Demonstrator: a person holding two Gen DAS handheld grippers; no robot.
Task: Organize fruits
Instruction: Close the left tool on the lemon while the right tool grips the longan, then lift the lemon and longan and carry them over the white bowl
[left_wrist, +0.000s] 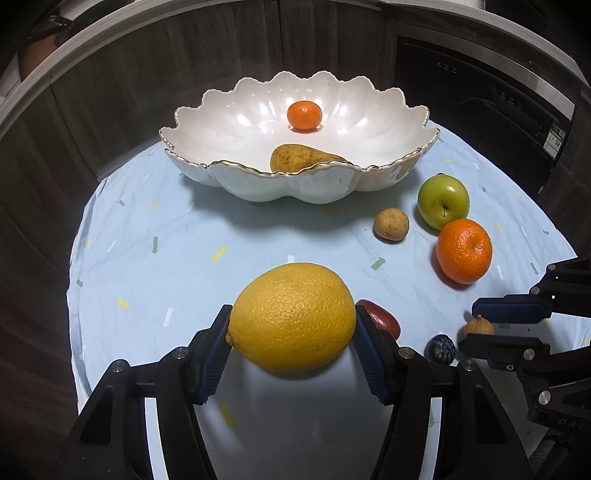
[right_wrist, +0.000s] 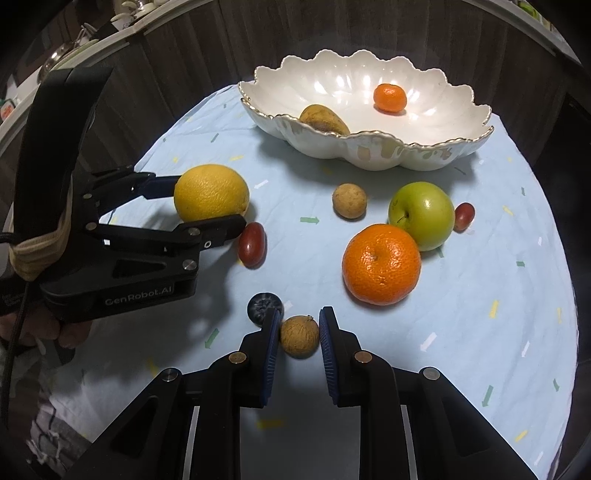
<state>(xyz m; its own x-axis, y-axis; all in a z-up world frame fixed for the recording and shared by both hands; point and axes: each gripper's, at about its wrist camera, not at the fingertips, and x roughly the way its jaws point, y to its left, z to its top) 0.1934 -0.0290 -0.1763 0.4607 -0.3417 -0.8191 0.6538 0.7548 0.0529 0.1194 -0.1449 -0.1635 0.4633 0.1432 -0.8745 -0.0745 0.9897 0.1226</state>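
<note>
My left gripper (left_wrist: 291, 326) is shut on a large yellow citrus (left_wrist: 291, 317), also in the right wrist view (right_wrist: 210, 192). My right gripper (right_wrist: 298, 332) is shut on a small tan round fruit (right_wrist: 299, 336), which also shows in the left wrist view (left_wrist: 478, 326). A white scalloped bowl (left_wrist: 255, 181) at the back holds a small mandarin (left_wrist: 304, 115) and a brown pear (left_wrist: 299, 158). Loose on the cloth lie an orange (right_wrist: 381, 264), a green apple (right_wrist: 423, 214), a small brown round fruit (right_wrist: 349, 200), a dark red fruit (right_wrist: 252, 243), a blueberry-like dark fruit (right_wrist: 263, 306) and a red grape (right_wrist: 464, 216).
The fruits lie on a round table with a light blue patterned cloth (right_wrist: 498, 295). Dark wood cabinets (left_wrist: 92, 110) stand behind it. A person's hand (right_wrist: 55, 332) holds the left gripper's handle at the left.
</note>
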